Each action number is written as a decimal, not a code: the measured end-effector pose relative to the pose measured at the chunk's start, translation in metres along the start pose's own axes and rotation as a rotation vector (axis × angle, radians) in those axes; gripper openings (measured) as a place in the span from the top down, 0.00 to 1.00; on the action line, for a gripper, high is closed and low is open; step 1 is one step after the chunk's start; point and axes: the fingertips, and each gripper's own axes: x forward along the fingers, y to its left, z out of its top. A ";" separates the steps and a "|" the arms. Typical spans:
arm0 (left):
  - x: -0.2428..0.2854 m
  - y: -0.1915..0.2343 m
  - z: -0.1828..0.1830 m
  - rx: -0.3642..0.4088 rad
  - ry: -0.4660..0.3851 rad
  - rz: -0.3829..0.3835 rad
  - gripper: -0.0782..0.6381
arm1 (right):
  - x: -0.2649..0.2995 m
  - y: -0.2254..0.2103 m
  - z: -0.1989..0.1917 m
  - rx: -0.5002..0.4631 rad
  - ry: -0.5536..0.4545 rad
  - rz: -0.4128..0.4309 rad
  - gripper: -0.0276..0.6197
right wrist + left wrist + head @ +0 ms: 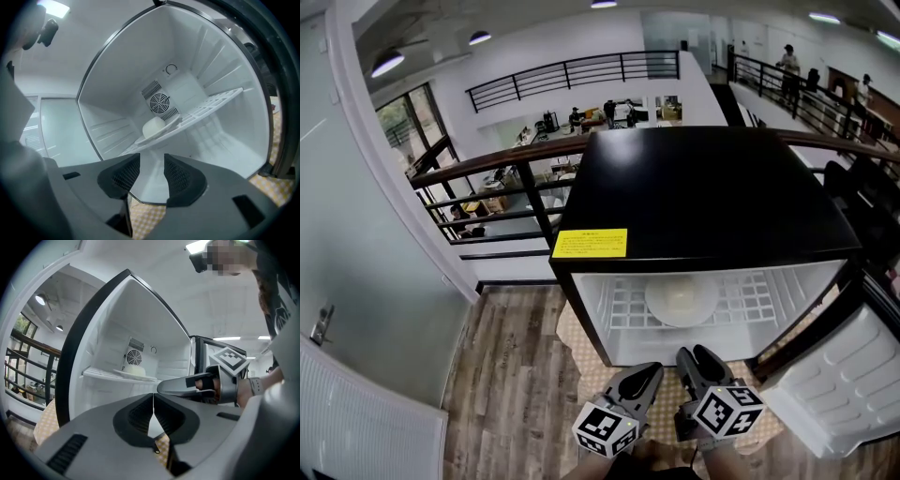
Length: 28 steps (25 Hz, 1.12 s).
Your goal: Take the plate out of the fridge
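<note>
Right gripper [152,165], jaws spread and empty, faces the open fridge [703,192], where the plate [682,298] lies flat on the wire shelf [755,298]. Left gripper [153,401] hangs alongside, jaws pressed together. The reach looks barely begun; next, the near rim needs pinching. Round and face-up, the plate has no long axis.

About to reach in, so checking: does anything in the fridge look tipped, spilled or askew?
Nothing stands out. The plate sits flat on the wire shelf with a pale round lump on it; the door stands open, no spill visible.
</note>
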 end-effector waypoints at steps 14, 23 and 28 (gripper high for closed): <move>0.000 0.001 -0.002 0.002 0.005 0.004 0.88 | 0.028 -0.005 0.038 0.471 -0.105 0.005 0.61; -0.008 0.005 -0.001 0.000 0.001 0.021 0.88 | 0.052 -0.020 0.039 0.697 -0.112 -0.056 0.62; -0.011 0.007 0.000 0.003 -0.003 0.032 0.88 | 0.054 -0.019 0.038 0.714 -0.095 -0.049 0.73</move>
